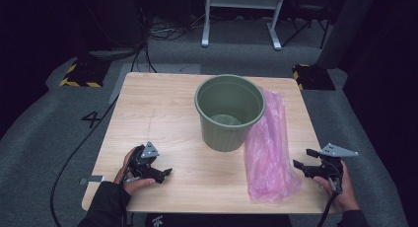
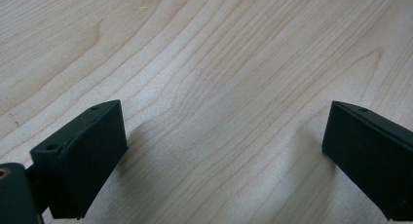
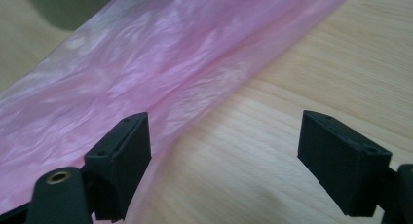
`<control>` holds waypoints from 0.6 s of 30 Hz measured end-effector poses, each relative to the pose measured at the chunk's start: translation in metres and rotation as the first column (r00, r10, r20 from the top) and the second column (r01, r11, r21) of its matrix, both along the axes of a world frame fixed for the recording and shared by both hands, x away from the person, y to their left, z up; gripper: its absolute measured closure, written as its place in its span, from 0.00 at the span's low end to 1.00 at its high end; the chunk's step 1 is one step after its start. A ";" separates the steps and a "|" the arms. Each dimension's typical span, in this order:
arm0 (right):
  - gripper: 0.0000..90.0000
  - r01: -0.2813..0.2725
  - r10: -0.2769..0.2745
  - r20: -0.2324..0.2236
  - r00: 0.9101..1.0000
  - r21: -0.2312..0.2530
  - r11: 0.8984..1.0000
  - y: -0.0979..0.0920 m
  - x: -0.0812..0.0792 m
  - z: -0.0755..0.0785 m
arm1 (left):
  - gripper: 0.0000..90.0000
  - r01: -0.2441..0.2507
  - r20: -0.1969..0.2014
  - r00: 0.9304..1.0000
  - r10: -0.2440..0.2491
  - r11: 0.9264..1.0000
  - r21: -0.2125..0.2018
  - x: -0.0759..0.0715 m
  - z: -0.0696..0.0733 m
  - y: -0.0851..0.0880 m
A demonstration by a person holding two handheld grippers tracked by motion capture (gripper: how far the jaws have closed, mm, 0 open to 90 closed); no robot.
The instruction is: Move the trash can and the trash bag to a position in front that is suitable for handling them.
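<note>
A green ribbed bin point(image 1: 229, 111) stands upright and empty near the middle of the wooden table point(image 1: 157, 113). A pink plastic bag point(image 1: 268, 150) lies flat along the bin's right side, reaching toward the front edge. My left gripper point(image 1: 165, 173) rests at the front left, held by a hand, jaws wide apart; in the left gripper view it point(image 2: 221, 151) faces bare wood. My right gripper point(image 1: 300, 159) hovers at the front right edge, just right of the bag. In the right gripper view it point(image 3: 224, 156) stands open, the pink bag point(image 3: 160, 63) just ahead and left of its left jaw.
The table sits on grey carpet. A white desk frame point(image 1: 242, 15) and cables lie beyond the far edge. Yellow-black striped blocks point(image 1: 81, 74) flank the far corners. A cable point(image 1: 74, 153) runs along the floor on the left.
</note>
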State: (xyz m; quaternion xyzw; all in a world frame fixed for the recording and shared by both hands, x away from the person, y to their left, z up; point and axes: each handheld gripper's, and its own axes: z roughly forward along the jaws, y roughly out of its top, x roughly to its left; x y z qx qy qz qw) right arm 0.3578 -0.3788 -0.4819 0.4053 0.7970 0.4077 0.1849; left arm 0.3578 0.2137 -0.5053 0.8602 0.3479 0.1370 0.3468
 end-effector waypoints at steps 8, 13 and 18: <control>0.24 -0.060 0.058 -0.036 0.998 -0.059 0.996 0.016 0.002 -0.011 | 0.02 0.000 0.000 1.000 0.000 1.000 0.000 0.000 0.000 0.000; 0.26 -0.065 0.061 -0.049 0.997 -0.071 0.995 0.021 0.007 -0.016 | 0.02 0.000 0.000 1.000 0.000 1.000 0.000 0.000 0.000 0.000; 0.27 -0.061 0.056 -0.060 0.997 -0.087 0.994 0.024 0.011 -0.019 | 0.02 0.001 0.000 1.000 -0.001 1.000 0.000 0.000 0.000 0.000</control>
